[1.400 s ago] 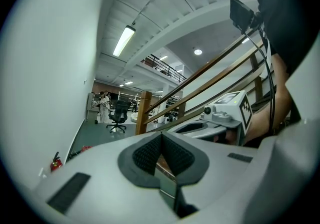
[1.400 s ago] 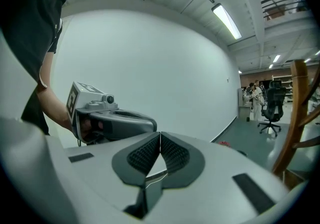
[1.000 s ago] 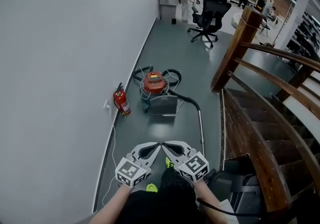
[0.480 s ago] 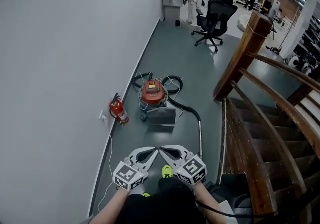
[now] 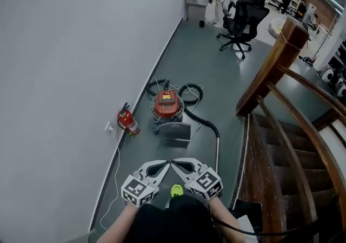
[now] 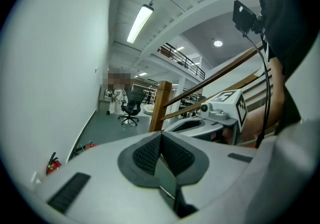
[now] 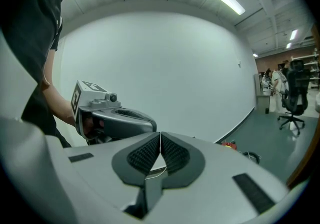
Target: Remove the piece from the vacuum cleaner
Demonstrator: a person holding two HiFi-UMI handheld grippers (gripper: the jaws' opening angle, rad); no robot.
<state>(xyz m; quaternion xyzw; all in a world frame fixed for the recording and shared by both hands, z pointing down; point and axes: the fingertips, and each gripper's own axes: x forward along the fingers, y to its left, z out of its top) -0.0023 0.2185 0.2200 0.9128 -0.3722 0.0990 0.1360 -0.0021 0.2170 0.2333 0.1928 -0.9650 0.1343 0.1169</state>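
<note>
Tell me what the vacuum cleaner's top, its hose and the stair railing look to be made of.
The vacuum cleaner's top is glossy red, probably moulded plastic. The hose is matte black and curves freely, so it is likely flexible plastic or rubber. The stair railing is brown with a warm sheen, apparently varnished wood.

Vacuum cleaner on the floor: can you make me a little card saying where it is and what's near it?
vacuum cleaner: red, on the floor by the white wall
hose: black, runs from it to a metal tube on the floor
fire extinguisher: red, left of the vacuum cleaner, against the wall
wooden railing: on the right
left gripper: shut, empty, well short of the vacuum cleaner
right gripper: shut, empty, beside the left one
task: not yet begun
</note>
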